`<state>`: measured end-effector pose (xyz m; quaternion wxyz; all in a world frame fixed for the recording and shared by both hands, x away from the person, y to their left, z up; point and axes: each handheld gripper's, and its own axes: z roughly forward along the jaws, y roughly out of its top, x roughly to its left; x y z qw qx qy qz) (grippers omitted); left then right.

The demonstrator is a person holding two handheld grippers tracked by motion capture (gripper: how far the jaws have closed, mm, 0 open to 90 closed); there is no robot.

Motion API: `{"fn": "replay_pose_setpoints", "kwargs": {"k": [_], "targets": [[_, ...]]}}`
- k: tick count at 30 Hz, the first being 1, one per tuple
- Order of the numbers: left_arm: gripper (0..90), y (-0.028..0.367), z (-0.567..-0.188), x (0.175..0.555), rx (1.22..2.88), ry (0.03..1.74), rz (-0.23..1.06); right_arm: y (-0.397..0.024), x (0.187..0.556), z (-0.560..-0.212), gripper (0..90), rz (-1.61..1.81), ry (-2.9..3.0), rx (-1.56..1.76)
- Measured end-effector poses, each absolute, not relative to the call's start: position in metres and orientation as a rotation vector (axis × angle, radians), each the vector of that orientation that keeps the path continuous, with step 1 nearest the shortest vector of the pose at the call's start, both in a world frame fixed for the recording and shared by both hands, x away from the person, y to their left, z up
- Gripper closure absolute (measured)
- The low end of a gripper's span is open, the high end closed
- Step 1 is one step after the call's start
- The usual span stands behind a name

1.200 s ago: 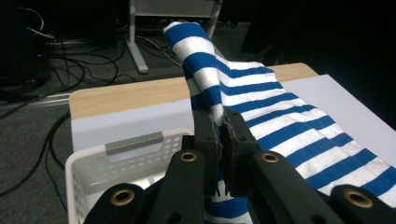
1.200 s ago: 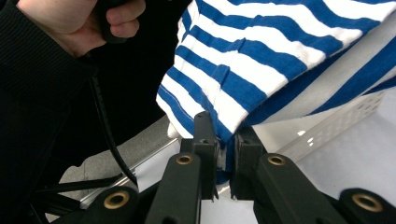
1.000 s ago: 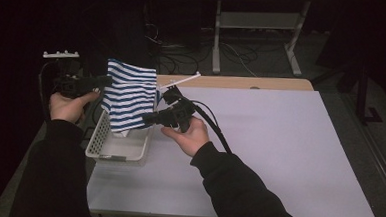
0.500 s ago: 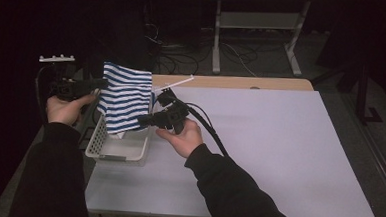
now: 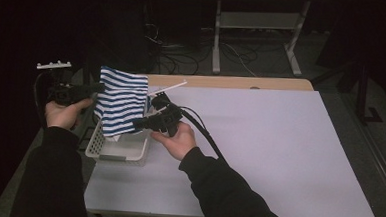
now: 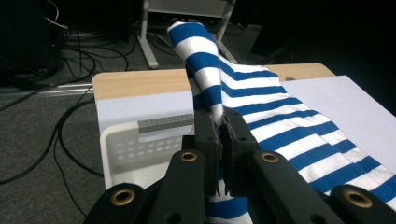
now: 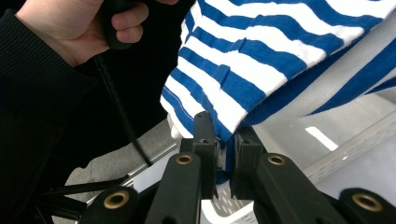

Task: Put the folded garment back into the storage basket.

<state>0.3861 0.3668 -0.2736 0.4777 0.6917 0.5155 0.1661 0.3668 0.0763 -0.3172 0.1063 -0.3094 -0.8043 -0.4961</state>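
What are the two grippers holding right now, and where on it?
Both hold the striped cloth above the white basket: left gripper pinches its upper edge, right gripper a lower corner.

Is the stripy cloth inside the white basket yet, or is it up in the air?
Mostly up in the air. The striped cloth hangs between the left gripper and right gripper, its bottom edge dipping toward the white basket.

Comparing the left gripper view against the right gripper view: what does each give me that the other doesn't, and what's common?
Left gripper view: the wooden table edge and the purple mat beyond the striped cloth.

Right gripper view: the person's left hand with its trailing cable.

Both: black jaws shut on the blue-and-white cloth, above the white basket.
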Motion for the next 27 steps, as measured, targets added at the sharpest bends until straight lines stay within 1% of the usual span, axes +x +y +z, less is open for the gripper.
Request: {"fn": "replay_pose_setpoints", "kwargs": {"k": [27], "targets": [[85.0,0.377,-0.307,0.391,1.704,1.304,0.369,0.091,0.370,-0.352,81.8,-1.424,-2.345,-0.929]]}}
